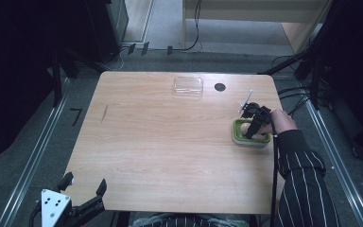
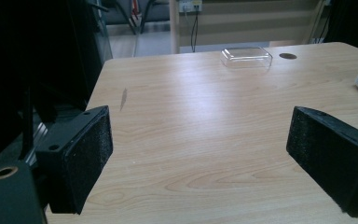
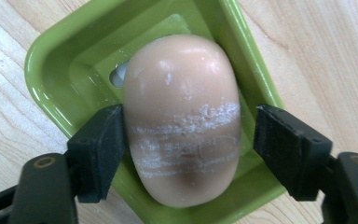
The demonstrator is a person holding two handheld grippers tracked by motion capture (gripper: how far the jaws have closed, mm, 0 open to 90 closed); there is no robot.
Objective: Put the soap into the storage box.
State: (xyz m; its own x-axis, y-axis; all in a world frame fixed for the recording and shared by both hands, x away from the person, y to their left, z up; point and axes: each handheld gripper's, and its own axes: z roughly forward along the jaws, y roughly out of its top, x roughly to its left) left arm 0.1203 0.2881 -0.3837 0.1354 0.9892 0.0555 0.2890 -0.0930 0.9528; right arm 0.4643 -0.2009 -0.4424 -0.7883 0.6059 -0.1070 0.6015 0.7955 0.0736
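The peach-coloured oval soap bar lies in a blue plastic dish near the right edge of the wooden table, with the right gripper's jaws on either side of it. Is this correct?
Not quite: the plastic dish is green, not blue, as the right gripper view shows. The rest holds: the peach-coloured oval soap bar lies in it near the right edge of the wooden table, with the right gripper and its jaws on either side.

Overhead lighting is illuminating the table evenly; frame edges are falling dark; glare is streaking the soap.
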